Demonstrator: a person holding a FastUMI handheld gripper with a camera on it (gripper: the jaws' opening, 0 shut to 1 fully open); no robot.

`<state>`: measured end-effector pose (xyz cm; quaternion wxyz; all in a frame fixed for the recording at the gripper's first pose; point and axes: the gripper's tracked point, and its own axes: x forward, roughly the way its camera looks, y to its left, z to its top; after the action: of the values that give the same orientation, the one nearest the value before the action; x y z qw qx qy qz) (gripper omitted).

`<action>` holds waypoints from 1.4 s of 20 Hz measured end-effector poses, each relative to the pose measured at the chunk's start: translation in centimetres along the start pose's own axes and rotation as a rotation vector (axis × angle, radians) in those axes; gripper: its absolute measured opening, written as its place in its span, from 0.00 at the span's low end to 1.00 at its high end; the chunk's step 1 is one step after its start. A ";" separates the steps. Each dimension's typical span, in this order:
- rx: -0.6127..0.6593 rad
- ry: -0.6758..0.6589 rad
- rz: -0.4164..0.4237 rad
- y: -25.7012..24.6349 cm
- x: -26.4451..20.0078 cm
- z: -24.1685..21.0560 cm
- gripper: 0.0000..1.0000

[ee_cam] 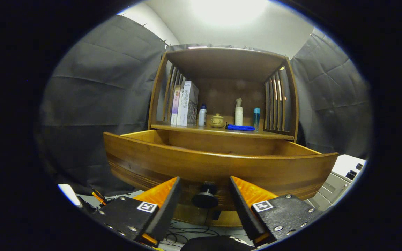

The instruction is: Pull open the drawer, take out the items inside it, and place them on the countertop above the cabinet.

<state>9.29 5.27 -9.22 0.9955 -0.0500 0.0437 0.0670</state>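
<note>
A wooden cabinet's drawer (218, 167) stands pulled out toward me, its curved front panel close ahead of the fingers. The dark round knob (205, 198) sits between my two fingers, apart from both. My gripper (204, 197) is open around the knob without touching it. The drawer's inside is hidden behind its front panel. Above the drawer runs the countertop (274, 135), bearing a blue flat item (240, 128), a small clay lidded cup (217, 120), a white spray bottle (238, 112), a slim blue bottle (256, 118), a small white bottle (202, 116) and upright boxes (187, 104).
The cabinet has slatted side walls (276, 104) and a top board over the countertop. Grey equipment (340, 177) sits low to the right of the drawer. Cables (187, 232) lie on the floor below the knob. Dark cloth walls surround the cabinet.
</note>
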 end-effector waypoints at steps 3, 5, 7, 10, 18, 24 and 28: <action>0.030 -0.039 0.011 -0.4 -0.4 2.1 0.93; 0.004 -0.077 0.008 -0.9 -0.5 3.6 0.93; -0.013 -0.127 0.003 -1.4 -0.5 5.6 0.93; 0.011 -0.148 0.026 -1.5 0.1 8.1 0.93; 0.096 0.070 0.157 -0.1 5.9 8.9 0.93; 0.120 0.270 0.105 -2.2 10.7 5.9 0.93; 0.085 0.397 0.096 -3.0 12.7 3.5 0.93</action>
<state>22.53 4.35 -6.70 0.9643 -0.0178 0.2440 0.1012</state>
